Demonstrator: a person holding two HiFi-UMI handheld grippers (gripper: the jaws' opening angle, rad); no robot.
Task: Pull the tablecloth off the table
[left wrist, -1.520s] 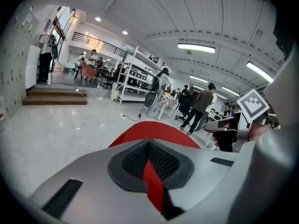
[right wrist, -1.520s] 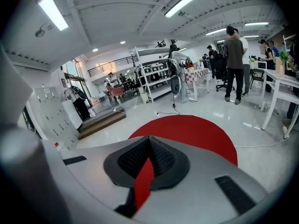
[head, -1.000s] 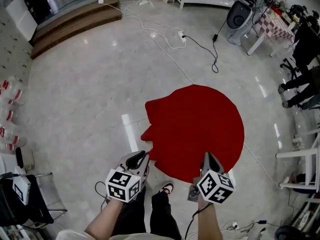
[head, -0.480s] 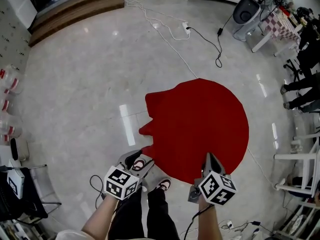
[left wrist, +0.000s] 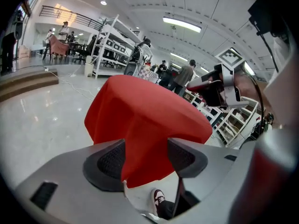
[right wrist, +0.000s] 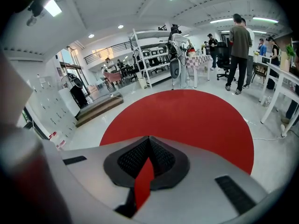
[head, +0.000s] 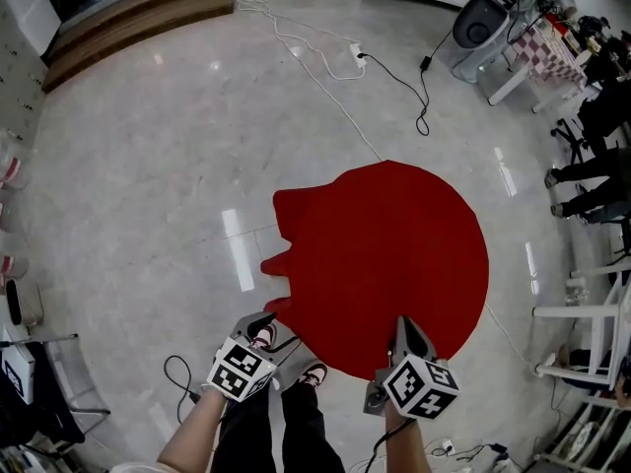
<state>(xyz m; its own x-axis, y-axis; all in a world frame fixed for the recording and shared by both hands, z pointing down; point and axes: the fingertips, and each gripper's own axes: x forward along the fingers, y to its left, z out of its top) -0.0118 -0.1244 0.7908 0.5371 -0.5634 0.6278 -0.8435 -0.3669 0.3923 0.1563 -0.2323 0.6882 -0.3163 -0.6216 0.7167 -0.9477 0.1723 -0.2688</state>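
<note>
Ahead, power strip beyond red tablecloth, white shelving rightward

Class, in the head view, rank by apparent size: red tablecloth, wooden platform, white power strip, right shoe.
red tablecloth
wooden platform
right shoe and white power strip: alike; shoe nearer, so unranked.

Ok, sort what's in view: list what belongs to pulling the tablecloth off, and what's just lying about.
Job:
red tablecloth
right gripper, shut on its edge
left gripper, jaws opening, cloth edge between them, not pinched

Lying about:
white floor cable
black cable
wooden platform
white shelving
standing person
</note>
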